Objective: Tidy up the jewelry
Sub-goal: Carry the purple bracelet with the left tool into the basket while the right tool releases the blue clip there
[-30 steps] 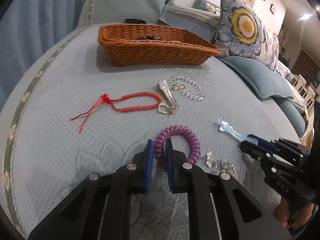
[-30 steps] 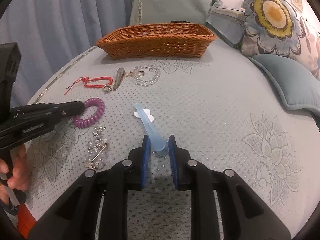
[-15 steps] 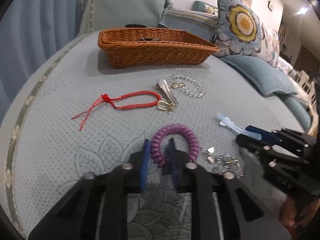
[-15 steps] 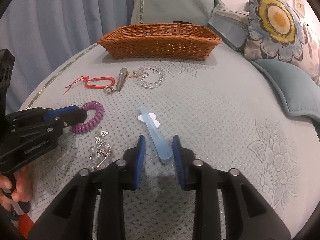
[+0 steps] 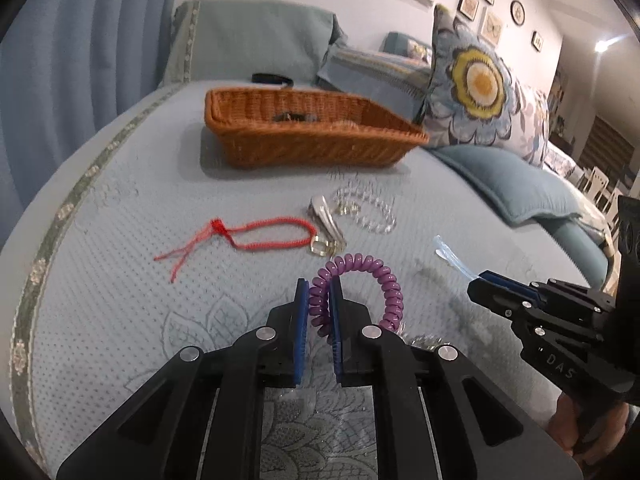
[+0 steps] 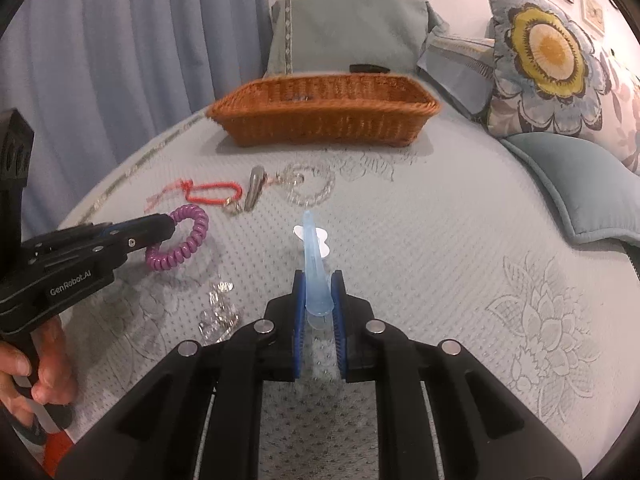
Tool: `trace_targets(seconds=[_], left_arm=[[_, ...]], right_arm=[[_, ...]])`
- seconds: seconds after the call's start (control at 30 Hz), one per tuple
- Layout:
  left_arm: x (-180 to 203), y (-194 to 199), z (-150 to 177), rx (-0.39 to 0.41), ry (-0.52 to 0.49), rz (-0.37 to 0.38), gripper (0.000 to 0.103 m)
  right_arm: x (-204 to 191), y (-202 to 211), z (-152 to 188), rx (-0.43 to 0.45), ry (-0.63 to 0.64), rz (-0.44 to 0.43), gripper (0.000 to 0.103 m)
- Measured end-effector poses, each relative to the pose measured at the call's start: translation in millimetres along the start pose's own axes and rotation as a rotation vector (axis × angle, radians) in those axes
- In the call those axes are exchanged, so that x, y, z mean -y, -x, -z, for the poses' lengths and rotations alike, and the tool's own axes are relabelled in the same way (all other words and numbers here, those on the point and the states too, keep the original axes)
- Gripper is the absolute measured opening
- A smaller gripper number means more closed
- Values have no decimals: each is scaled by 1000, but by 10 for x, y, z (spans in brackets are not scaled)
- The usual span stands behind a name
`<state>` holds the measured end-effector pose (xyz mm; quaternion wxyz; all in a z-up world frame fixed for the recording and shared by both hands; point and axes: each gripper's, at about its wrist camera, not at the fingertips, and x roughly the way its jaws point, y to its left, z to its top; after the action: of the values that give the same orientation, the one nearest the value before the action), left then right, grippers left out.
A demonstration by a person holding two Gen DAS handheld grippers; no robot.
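We have the left tool (image 5: 319,312) closed on the near side of the purple spiral bracelet (image 5: 358,284), the rest of the coil arching free beyond the pads, and the right tool (image 6: 319,296) clamped on the thick end of the pale blue hair clip (image 6: 313,272), whose tip points toward the far edge of the bed (image 6: 440,248). Both pieces look lifted off the cover, so we judge the step in hand to be carrying them to the wicker basket (image 6: 324,114) at the far end.

To do it well, we keep both grips firm, since the coil is springy and could twist out, and the clip is slick and held only at one end. We carry both pieces clear above the rim before letting go, and bring each tool in on its own side so they do not cross.

Just below the left tool lies a small heap of silvery jewellery (image 6: 218,316) on the cover. Farther on, in the path to the basket, lie a red cord bracelet (image 5: 264,234), a metal hair clip (image 5: 326,216) and a clear bead bracelet (image 5: 366,210), close together; we pass over them. The basket already holds something dark, too blurred to name. Beyond it lies a dark object (image 5: 272,78) near the far edge, and a floral cushion (image 5: 480,88) stands toward the right edge.
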<state>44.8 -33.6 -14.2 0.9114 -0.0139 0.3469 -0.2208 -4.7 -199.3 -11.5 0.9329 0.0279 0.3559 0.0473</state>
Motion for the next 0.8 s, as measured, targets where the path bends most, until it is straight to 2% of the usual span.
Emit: trace_targets(seconds=[0.2, 0.4, 0.5, 0.63, 0.8], left_arm=[[-39, 184, -314, 85, 6, -18, 8], [-108, 174, -850, 171, -8, -49, 8], [-141, 62, -1137, 203, -27, -62, 8], [-250, -236, -1476, 216, -3, -90, 8], [-405, -676, -1673, 195, 33, -119, 8]], right_arm=[[56, 174, -328, 93, 2, 1, 11], [92, 52, -943, 174, 18, 21, 11], [110, -121, -1294, 192, 16, 22, 11], [205, -460, -1733, 183, -7, 12, 11], [366, -916, -1974, 142, -52, 9, 11]])
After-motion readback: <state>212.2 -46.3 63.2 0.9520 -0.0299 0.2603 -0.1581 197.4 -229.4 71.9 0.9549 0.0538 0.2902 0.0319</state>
